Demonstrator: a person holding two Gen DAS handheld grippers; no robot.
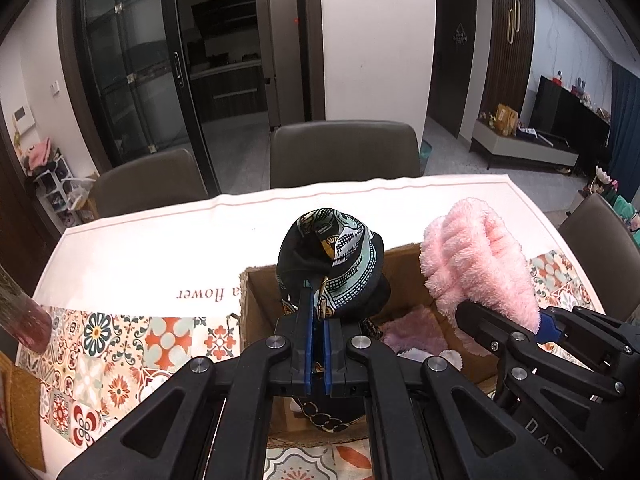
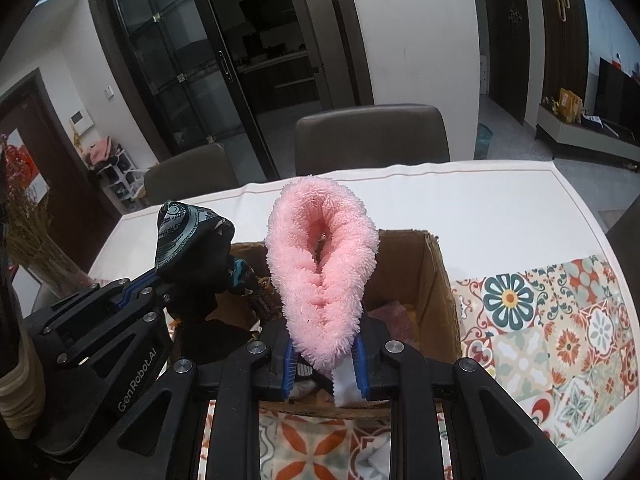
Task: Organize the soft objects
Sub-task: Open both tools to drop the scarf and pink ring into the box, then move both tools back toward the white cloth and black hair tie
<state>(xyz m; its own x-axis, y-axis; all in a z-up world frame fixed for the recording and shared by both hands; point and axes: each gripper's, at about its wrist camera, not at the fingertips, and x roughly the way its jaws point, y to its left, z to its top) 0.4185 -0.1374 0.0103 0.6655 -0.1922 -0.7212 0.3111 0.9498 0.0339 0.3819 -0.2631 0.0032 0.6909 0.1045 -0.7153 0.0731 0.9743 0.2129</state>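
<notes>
we hold the pink fluffy cloth folded in a loop that stands up from the right fingers, which are closed on its lower end, directly over the open cardboard box on the table. the patterned scarf is bunched the same way above the left fingers, pinched tight, also over the box, on its left side. both grippers point forward and downward side by side, so we judge both cloths only need lowering and release into the box, where other soft pieces lie.
</notes>
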